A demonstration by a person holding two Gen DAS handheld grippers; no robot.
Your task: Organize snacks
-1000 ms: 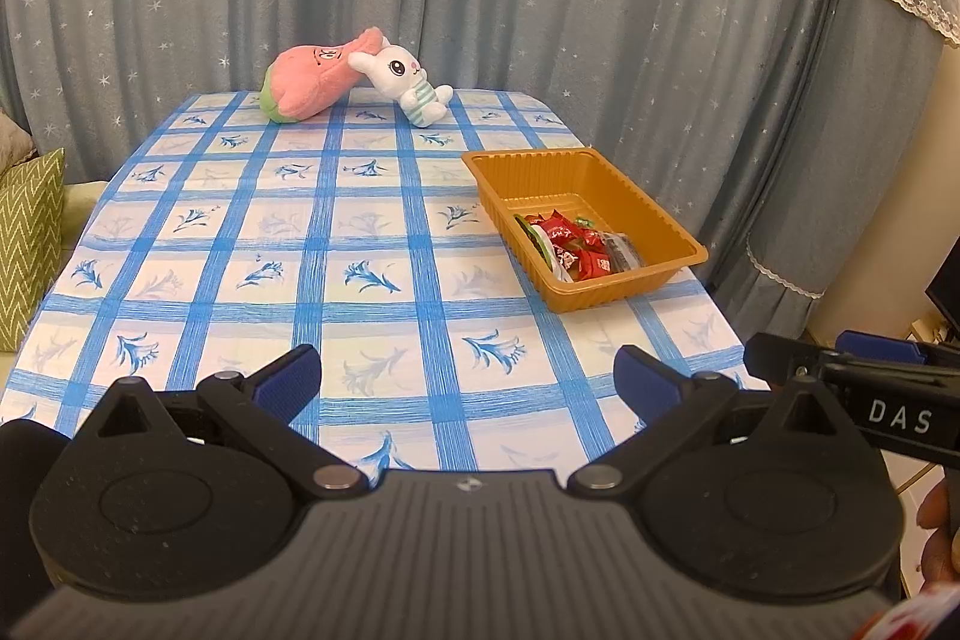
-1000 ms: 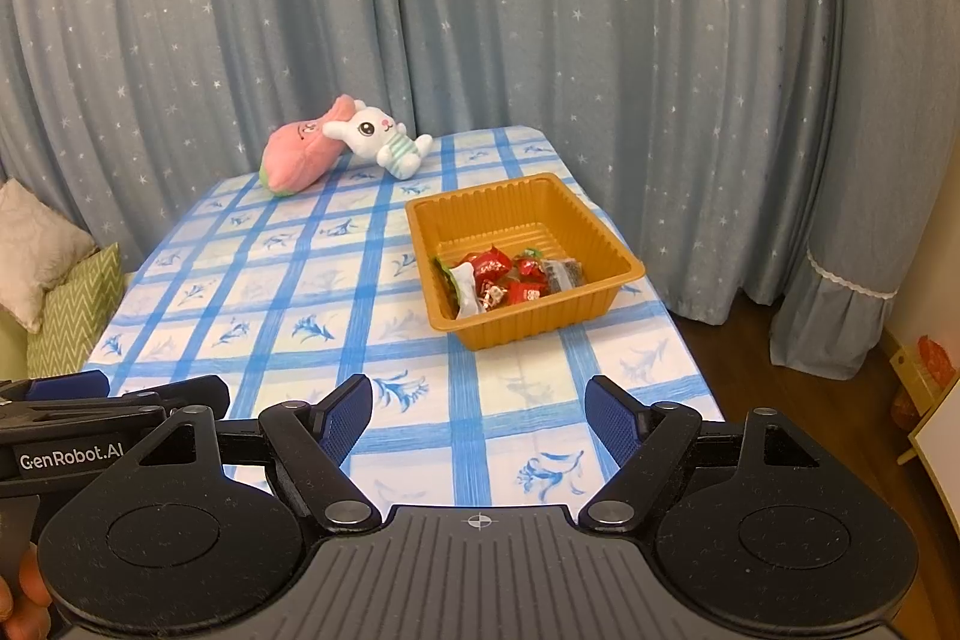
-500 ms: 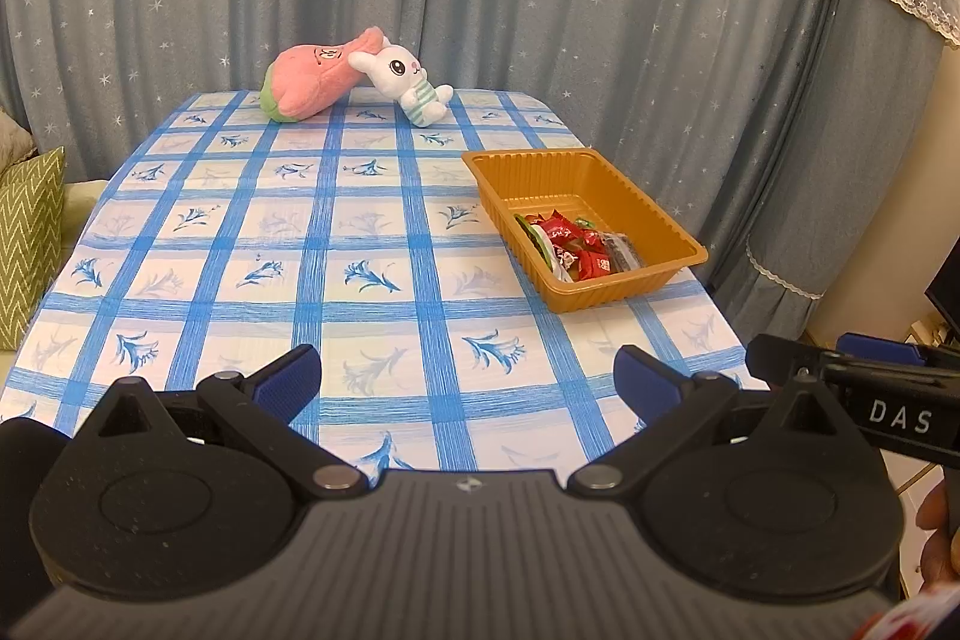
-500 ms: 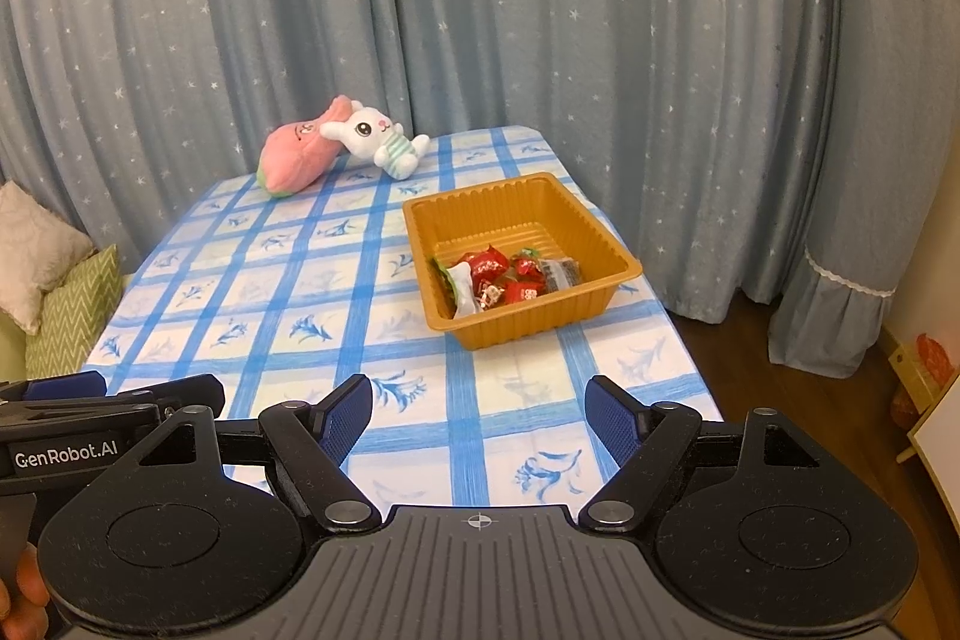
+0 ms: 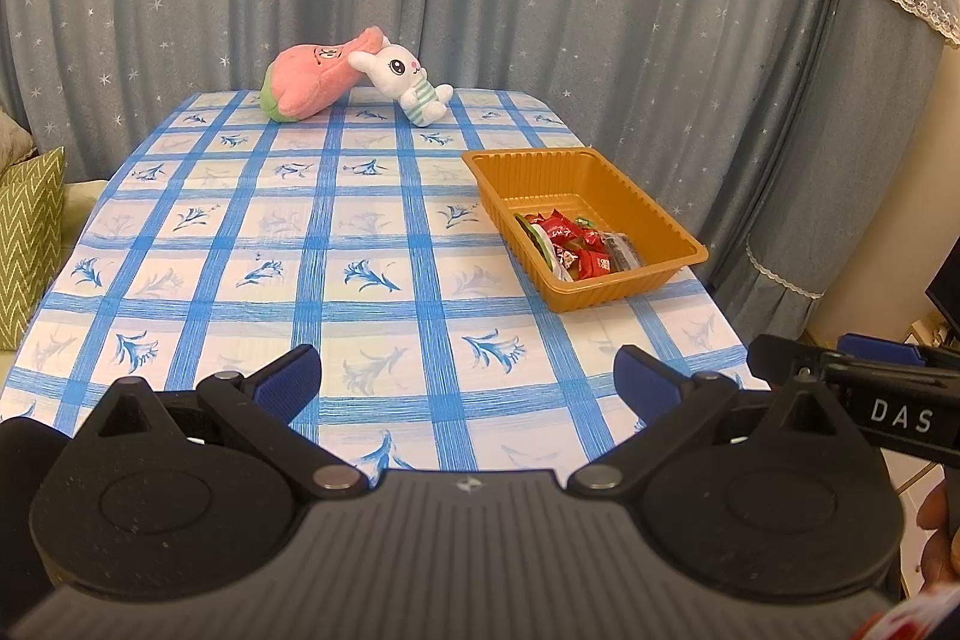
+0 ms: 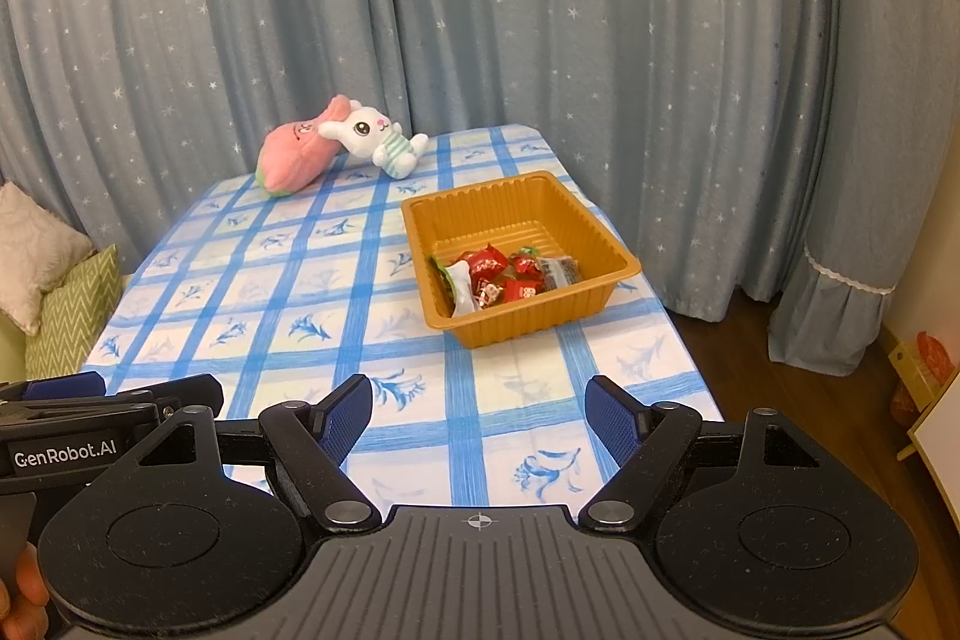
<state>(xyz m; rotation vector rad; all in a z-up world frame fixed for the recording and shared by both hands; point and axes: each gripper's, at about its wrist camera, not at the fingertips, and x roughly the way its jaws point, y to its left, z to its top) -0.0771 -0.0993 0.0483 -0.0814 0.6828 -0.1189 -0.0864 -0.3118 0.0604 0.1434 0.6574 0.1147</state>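
An orange plastic tray (image 5: 618,184) (image 6: 516,202) stands on the right side of the table. In its near end lie several wrapped snacks (image 5: 570,247) (image 6: 510,274), mostly red, with one white-green and one dark packet. My left gripper (image 5: 465,379) is open and empty above the table's near edge, left of the tray. My right gripper (image 6: 478,415) is open and empty, in front of the tray. Each gripper's side shows at the edge of the other's view.
The table has a blue-checked cloth (image 5: 300,250) (image 6: 288,292). A pink plush (image 5: 318,73) (image 6: 297,154) and a white rabbit plush (image 5: 408,82) (image 6: 375,139) lie at the far end. Grey star curtains hang behind. Cushions (image 5: 30,232) (image 6: 60,292) lie at the left.
The right wrist view has shifted slightly, so the tray sits a little further left in it. The left gripper has not moved.
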